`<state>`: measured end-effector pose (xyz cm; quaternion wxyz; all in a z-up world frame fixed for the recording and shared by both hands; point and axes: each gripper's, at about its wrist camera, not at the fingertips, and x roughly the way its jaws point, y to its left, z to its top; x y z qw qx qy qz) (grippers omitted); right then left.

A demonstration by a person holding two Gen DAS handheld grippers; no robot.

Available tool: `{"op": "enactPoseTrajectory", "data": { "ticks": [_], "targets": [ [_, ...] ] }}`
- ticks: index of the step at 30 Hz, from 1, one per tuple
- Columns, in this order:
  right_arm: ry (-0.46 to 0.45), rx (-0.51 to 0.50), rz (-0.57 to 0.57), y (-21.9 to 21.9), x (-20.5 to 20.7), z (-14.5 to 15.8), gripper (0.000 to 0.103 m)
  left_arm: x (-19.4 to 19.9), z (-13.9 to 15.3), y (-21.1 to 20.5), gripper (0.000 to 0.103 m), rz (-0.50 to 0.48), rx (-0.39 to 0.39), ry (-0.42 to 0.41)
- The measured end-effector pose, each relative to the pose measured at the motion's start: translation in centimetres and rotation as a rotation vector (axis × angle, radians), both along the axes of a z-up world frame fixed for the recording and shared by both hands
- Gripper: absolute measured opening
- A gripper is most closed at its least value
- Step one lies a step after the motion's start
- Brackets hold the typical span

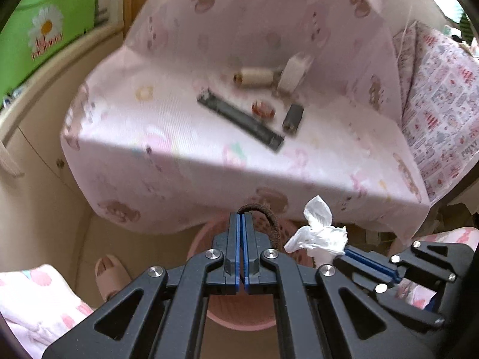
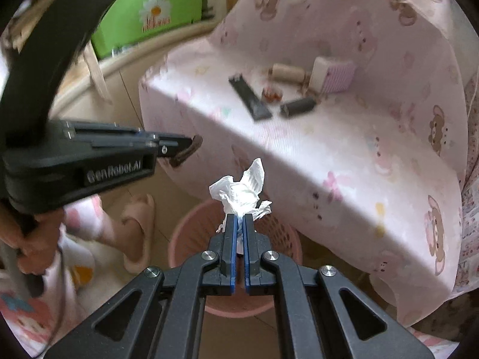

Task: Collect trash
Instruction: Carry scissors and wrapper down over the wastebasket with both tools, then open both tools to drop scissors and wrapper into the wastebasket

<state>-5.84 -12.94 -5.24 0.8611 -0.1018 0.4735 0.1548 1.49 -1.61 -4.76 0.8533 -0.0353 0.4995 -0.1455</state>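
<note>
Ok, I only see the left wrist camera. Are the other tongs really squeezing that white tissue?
Observer: Yes. The right wrist view shows the right tongs shut on the tissue, with the blue pads pinching its lower end.
Operator: What's under it?
Observer: The pink basket. In that view its open top shows just below the tissue.
Operator: And that white box up there?
Observer: From the right side, its broad face is purple-striped.

Soft daylight, diagonal shadow across cloth – motion blur, dark fisheye corners
</note>
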Motion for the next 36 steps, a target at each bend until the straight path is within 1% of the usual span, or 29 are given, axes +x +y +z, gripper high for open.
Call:
{"op": "enactPoseTrajectory", "data": {
  "ticks": [1, 3, 4, 5, 9, 11, 13, 15, 17, 21, 26, 28, 29, 31, 32, 33, 34, 35, 36],
  "targets": [
    [0.025, -0.03, 0.01, 0.3, 0.2, -1.0, 0.004, 0.2, -0.7, -0.2, 0.001, -0.004, 0.013, 0.026],
    [0.08, -0.025, 0.001, 0.3, 0.4, -2.5, 0.004, 0.4, -2.2, -1.0, 0.001, -0.024, 0.072, 0.073],
    [0.123, -0.004, -0.008, 0.2, 0.6, -3.4, 0.004, 0.3, -2.9, -1.3, 0.001, -0.027, 0.084, 0.091],
    [0.148, 0.001, -0.019, 0.1, 0.8, -4.0, 0.004, 0.3, -3.5, -1.5, 0.001, -0.028, 0.087, 0.113],
    [0.202, -0.053, -0.059, -0.1, 1.1, -6.6, 0.004, 0.6, -5.8, -1.8, 0.001, -0.019, 0.121, 0.196],
    [0.236, -0.063, -0.071, -0.2, 1.2, -7.8, 0.004, 0.9, -7.3, -1.7, 0.001, -0.007, 0.122, 0.251],
    [0.273, -0.066, -0.083, -0.3, 1.4, -9.1, 0.004, 1.1, -8.6, -1.3, 0.001, 0.0, 0.102, 0.311],
    [0.311, -0.087, -0.094, -0.2, 1.6, -10.6, 0.004, 1.3, -9.9, -1.3, 0.001, -0.013, 0.096, 0.365],
    [0.335, -0.102, -0.1, -0.2, 1.7, -11.6, 0.004, 1.4, -10.8, -1.2, 0.001, -0.007, 0.109, 0.387],
    [0.387, -0.121, -0.102, -0.2, 2.1, -13.6, 0.004, 1.7, -12.6, -1.4, 0.002, -0.022, 0.106, 0.447],
    [0.409, -0.162, -0.102, 0.4, 2.8, -15.2, 0.004, 1.5, -14.8, -1.3, 0.002, -0.011, 0.152, 0.538],
    [0.422, -0.16, -0.111, 0.5, 2.7, -15.5, 0.004, 1.5, -15.0, -1.3, 0.002, -0.007, 0.157, 0.557],
    [0.43, -0.155, -0.115, 0.4, 2.7, -15.6, 0.006, 1.5, -15.0, -1.2, 0.005, -0.001, 0.169, 0.553],
    [0.441, -0.147, -0.124, 0.2, 2.8, -15.8, 0.014, 1.6, -14.8, -1.1, 0.012, 0.006, 0.17, 0.542],
    [0.442, -0.145, -0.127, 0.2, 2.8, -15.7, 0.027, 1.7, -14.8, -1.0, 0.015, 0.011, 0.169, 0.544],
    [0.434, -0.141, -0.13, 0.1, 2.8, -15.6, 0.039, 1.8, -14.8, -0.9, 0.021, 0.014, 0.169, 0.546],
    [0.423, -0.138, -0.132, 0.1, 2.8, -15.4, 0.043, 1.8, -14.8, -0.9, 0.029, 0.017, 0.172, 0.545],
    [0.41, -0.138, -0.131, 0.2, 2.7, -15.1, 0.049, 1.8, -14.7, -0.8, 0.035, 0.02, 0.179, 0.543],
    [0.401, -0.14, -0.129, 0.2, 2.7, -14.8, 0.051, 1.8, -14.7, -0.8, 0.045, 0.022, 0.186, 0.54]
  ]
}}
